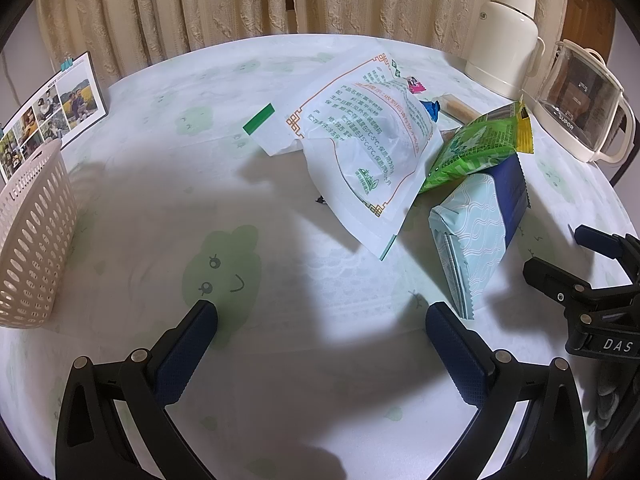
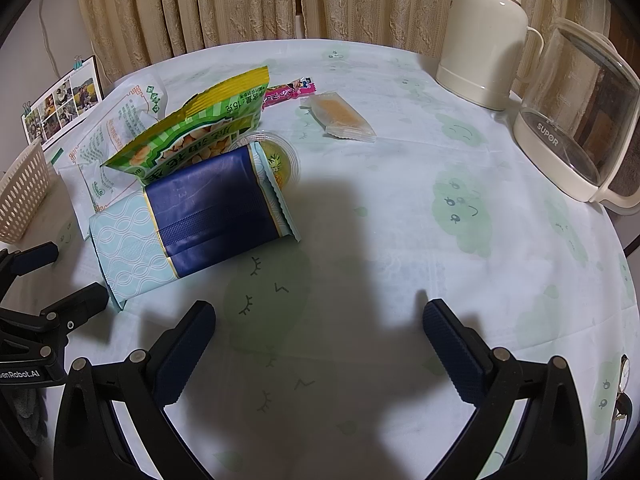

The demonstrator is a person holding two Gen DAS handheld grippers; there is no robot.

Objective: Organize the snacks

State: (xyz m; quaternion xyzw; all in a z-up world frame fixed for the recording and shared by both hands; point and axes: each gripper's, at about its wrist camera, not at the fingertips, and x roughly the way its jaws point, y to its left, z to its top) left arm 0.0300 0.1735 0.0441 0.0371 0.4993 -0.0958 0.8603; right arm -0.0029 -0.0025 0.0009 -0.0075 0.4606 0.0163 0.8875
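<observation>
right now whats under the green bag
The green bag leans on the blue pack and overlaps the white bag. A clear cup peeks out beside it; anything else beneath is covered.

The left gripper [image 1: 322, 316] is hovering low and level, its two blue-padded fingers [image 1: 188, 352] spreading wide apart with nothing between them. The right gripper [image 2: 320, 316] is doing the same just beside it, jaws gaping, pads [image 2: 452, 344] gripping nothing. Both are pointing forward, side by side. In the left wrist view the right gripper's black frame is showing at the right edge; in the right wrist view the left one is showing at the left edge.
</observation>
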